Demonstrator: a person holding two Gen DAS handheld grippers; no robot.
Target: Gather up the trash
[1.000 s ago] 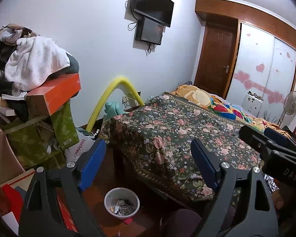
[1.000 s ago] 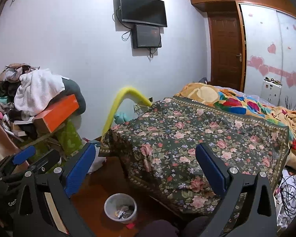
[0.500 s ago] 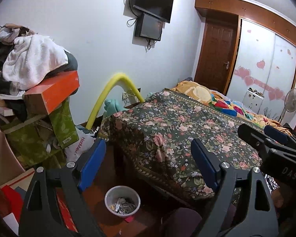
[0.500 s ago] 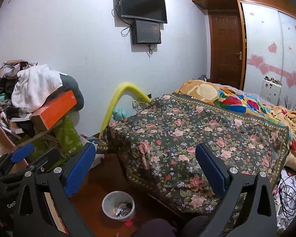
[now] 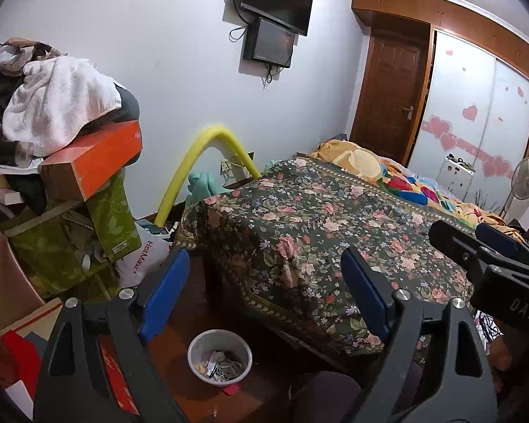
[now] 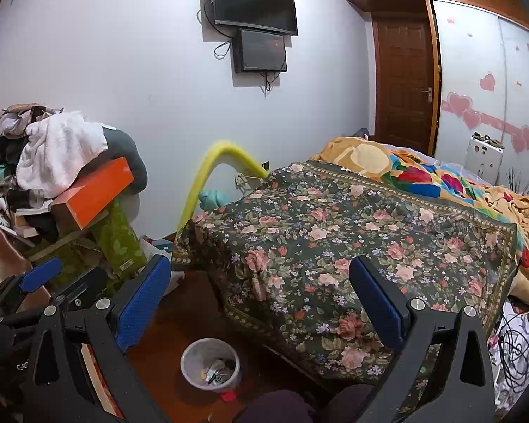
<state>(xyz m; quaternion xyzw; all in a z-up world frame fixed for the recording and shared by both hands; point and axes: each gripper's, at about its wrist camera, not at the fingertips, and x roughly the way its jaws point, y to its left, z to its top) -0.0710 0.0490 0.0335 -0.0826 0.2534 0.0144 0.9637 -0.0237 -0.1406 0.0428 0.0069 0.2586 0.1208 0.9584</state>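
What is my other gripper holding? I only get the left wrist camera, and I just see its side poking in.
Observer: Nothing. In the right wrist view, the right gripper has its jaws wide apart, and only the floral blanket shows between them.
Operator: Is anything hiding behind it in my picture?
Observer: Yes. Low down past the blanket's right corner there is a tangle of black cables. I cannot tell whether it is trash.
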